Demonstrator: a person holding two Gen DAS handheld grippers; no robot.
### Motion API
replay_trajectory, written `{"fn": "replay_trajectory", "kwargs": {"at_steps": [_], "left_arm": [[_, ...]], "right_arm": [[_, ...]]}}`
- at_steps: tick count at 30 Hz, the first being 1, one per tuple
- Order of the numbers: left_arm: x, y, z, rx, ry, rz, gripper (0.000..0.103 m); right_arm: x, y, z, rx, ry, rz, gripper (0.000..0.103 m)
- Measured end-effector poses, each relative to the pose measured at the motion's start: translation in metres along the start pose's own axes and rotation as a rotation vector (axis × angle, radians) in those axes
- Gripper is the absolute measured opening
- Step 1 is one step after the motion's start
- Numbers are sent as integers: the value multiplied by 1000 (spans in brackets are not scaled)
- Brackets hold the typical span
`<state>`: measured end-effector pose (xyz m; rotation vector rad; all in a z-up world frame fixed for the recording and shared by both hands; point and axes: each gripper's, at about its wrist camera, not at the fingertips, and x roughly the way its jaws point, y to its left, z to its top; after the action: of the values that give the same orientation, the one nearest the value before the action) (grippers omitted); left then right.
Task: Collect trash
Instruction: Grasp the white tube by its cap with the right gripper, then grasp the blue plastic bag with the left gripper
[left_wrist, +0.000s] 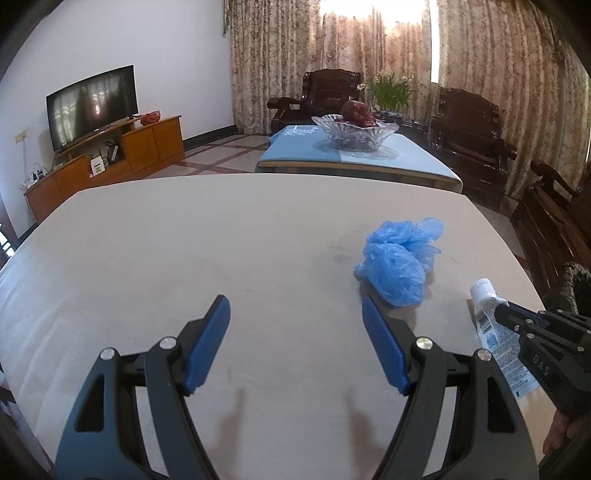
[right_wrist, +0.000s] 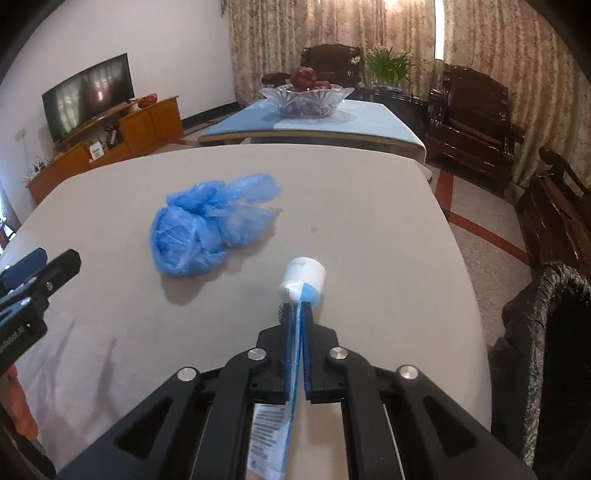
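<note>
On the pale table lies one crumpled blue plastic bag, and one squeeze tube is pinched flat between the right tongs, its white cap pointing away. The left tongs hang spread wide over bare tabletop, holding nothing, just beside the bag.

Table nearest, with crumpled plastic bag lying on it left of the tube; tube clamped between the right gripper fingers, cap end pointing away over the tabletop. Left gripper hangs above the table, left of the bag, nothing between its fingers. Behind the table a second table carrying a bowl; TV on a cabinet far left, chairs right, bin right of the near table.
</note>
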<state>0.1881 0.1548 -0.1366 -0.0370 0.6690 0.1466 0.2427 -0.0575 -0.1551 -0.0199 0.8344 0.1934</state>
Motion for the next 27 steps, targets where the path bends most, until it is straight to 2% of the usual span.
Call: {"fn": "replay_trajectory", "kwargs": {"at_steps": [5, 7, 11, 18, 25, 26, 27], "left_arm": [[3, -5, 2, 4, 8, -3, 72], [4, -6, 2, 5, 10, -9, 72], [10, -17, 7, 17, 12, -31, 72], [27, -54, 19, 24, 15, -86, 76], [50, -82, 24, 38, 39, -83, 76], [52, -84, 24, 41, 44, -80, 75], [56, -87, 24, 44, 53, -80, 69]], "right_arm": [[9, -4, -3, 51, 28, 38, 9], [7, -3, -2, 37, 27, 53, 5], [-3, -5, 1, 22, 1, 31, 3], [-17, -34, 5, 55, -33, -16, 3], [-17, -53, 3, 70, -34, -47, 3], [-16, -54, 2, 72, -31, -49, 3], [-16, -55, 2, 72, -30, -50, 3]]}}
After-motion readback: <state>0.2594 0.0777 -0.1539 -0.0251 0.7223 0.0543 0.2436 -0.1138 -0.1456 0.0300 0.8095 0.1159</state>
